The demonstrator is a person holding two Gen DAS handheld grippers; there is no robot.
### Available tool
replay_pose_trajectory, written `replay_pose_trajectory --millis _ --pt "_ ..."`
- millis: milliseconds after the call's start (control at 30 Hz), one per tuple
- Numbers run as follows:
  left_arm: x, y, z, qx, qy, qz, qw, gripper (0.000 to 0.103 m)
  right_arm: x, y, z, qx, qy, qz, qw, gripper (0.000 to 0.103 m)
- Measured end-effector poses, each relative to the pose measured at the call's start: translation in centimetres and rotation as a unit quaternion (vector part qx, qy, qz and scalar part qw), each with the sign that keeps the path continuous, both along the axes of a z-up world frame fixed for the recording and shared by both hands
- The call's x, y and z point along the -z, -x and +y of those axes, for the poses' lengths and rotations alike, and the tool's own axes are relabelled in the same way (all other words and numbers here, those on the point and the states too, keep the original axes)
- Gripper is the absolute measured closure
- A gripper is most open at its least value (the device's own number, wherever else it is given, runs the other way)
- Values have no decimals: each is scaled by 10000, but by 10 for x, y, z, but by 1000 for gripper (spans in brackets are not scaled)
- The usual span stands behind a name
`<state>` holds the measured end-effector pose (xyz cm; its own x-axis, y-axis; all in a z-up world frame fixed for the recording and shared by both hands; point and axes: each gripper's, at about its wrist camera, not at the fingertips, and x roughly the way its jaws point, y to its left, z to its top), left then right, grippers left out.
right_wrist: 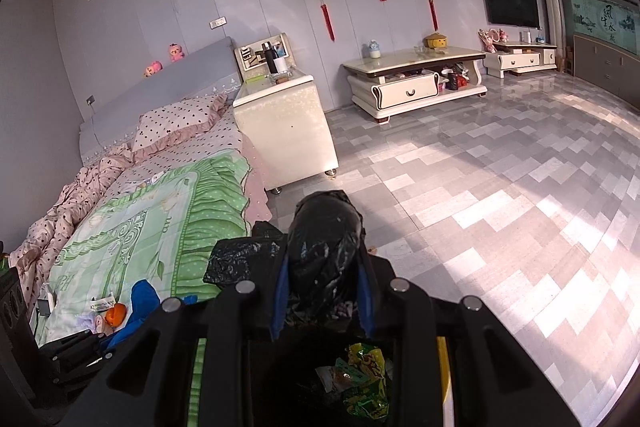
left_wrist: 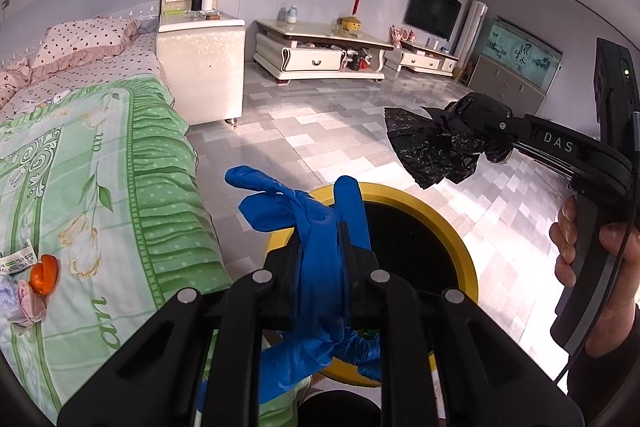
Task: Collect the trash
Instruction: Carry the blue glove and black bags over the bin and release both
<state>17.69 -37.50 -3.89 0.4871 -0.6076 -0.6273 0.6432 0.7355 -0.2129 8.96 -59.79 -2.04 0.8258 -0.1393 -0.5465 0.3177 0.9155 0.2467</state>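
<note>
Blue glove [left_wrist: 320, 251] nearest; right hand-held gripper [left_wrist: 486, 135] reads "DAS".

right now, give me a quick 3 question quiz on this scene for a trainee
1. True or false: the left gripper is shut on a blue glove.
2. What does the right gripper hold? A) orange peel B) black bag C) pillow
3. Fill in: the bin below the left gripper has a ____ rim.

Key
1. True; the glove is pinched between its fingers.
2. B; the black bag is crumpled between its fingers, while the orange peel lies on the bed.
3. Yellow.
</note>
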Motion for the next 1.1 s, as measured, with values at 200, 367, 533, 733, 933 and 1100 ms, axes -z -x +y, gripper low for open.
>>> replay_pose_trajectory --millis 200,367,533,733,933,1100 --pt "20 -6 -15 87 -77 175 9998 88 18 -4 -8 144 28 212 9997 76" --pt "31 -7 -24 124 -91 288 9995 85 28 -5 -12 156 -16 333 9993 76" --pt "33 -7 -26 157 -42 322 9993 77 31 -3 -14 183 -14 379 9991 73" --pt "30 -7 -20 92 7 287 9995 56 30 -2 -14 225 -64 452 9987 60" --pt "25 -9 -3 -108 100 265 9995 32 32 2 -17 360 -171 506 9979 51" --pt "19 -17 22 -380 143 218 9989 22 27 2 -7 285 -206 476 9982 43"
